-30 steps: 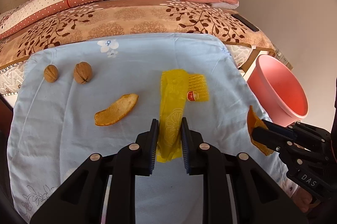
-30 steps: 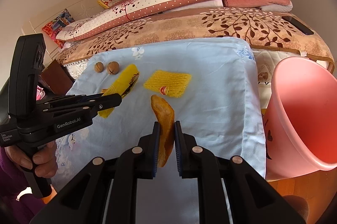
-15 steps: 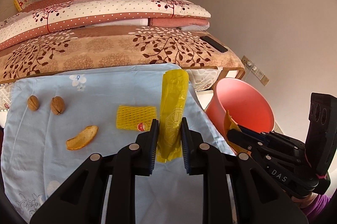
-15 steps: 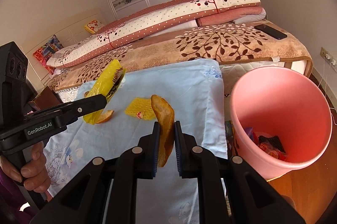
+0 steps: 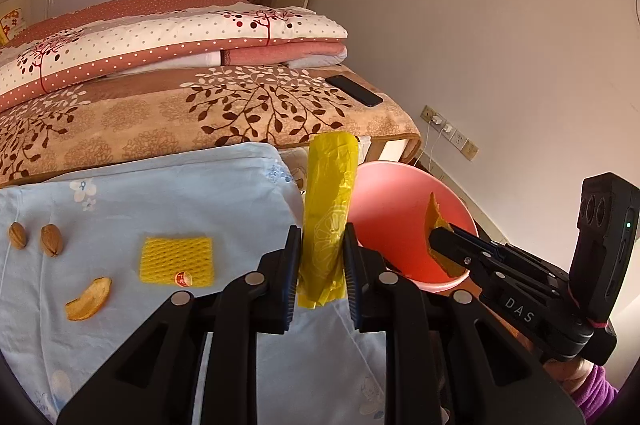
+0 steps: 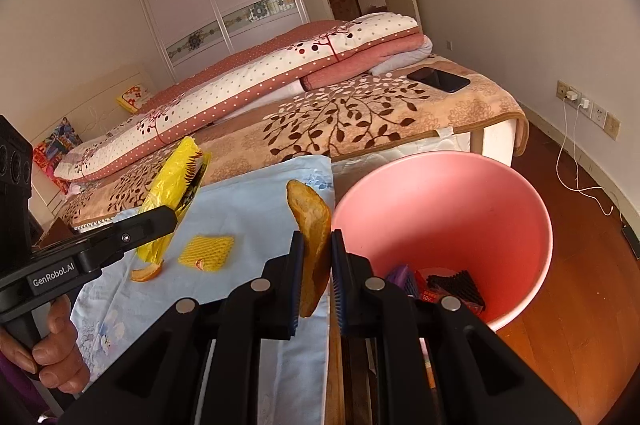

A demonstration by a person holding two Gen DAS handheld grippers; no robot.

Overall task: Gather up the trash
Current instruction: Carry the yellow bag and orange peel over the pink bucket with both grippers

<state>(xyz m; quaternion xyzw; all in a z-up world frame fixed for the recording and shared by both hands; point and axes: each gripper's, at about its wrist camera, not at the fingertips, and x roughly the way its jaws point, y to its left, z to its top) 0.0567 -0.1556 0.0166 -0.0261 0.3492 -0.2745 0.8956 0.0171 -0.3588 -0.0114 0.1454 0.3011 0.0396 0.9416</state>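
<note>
My left gripper point(image 5: 322, 261) is shut on a yellow plastic wrapper point(image 5: 329, 201) and holds it above the right edge of the light blue cloth point(image 5: 160, 193), beside the pink bin point(image 5: 392, 209). It also shows in the right wrist view point(image 6: 176, 201). My right gripper point(image 6: 314, 261) is shut on an orange peel point(image 6: 312, 229) and holds it at the pink bin's point(image 6: 460, 209) left rim; in the left wrist view the peel point(image 5: 438, 225) is over the bin. The bin holds some wrappers point(image 6: 448, 285).
On the cloth lie a yellow foam net point(image 5: 176, 259), another orange peel point(image 5: 90, 299) and two walnuts point(image 5: 34, 239). Behind is a bed with a brown leaf blanket point(image 5: 224, 109), folded quilts and a black phone point(image 5: 354, 90). A charger cable point(image 6: 576, 161) trails on the wood floor.
Both grippers have moved to the right, off the cloth and toward the pink bin, each still holding its piece. The right one's peel now hangs over the bin.
</note>
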